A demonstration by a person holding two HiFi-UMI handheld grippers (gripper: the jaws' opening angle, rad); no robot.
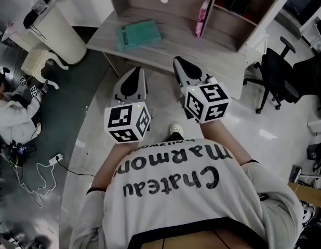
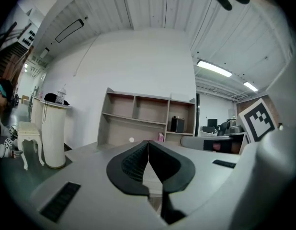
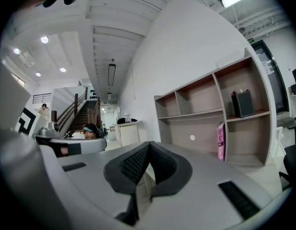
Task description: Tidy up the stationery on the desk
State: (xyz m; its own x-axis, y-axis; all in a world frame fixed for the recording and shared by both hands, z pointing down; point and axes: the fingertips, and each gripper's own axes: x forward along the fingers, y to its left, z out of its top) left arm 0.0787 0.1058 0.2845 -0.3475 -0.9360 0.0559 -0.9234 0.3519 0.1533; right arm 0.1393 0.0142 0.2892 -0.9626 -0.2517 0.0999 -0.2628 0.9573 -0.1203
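Observation:
A teal notebook (image 1: 138,34) lies flat on the grey desk (image 1: 176,48) in the head view. A pink book (image 1: 202,16) stands upright in the shelf unit (image 1: 223,19) on the desk, and a black box (image 1: 239,1) sits one shelf up. Both grippers hang short of the desk's near edge, held above the floor. My left gripper (image 1: 136,70) is shut with nothing in it; its jaws meet in a line (image 2: 148,145). My right gripper (image 1: 178,61) is also shut and empty (image 3: 149,145). The pink book (image 3: 221,140) and the black box (image 3: 244,103) show ahead of it.
A white cylindrical bin (image 1: 56,27) and a small white stool (image 1: 38,64) stand left of the desk. A person (image 1: 12,113) sits on the floor at far left, near a cable. A black office chair (image 1: 277,74) is at the right.

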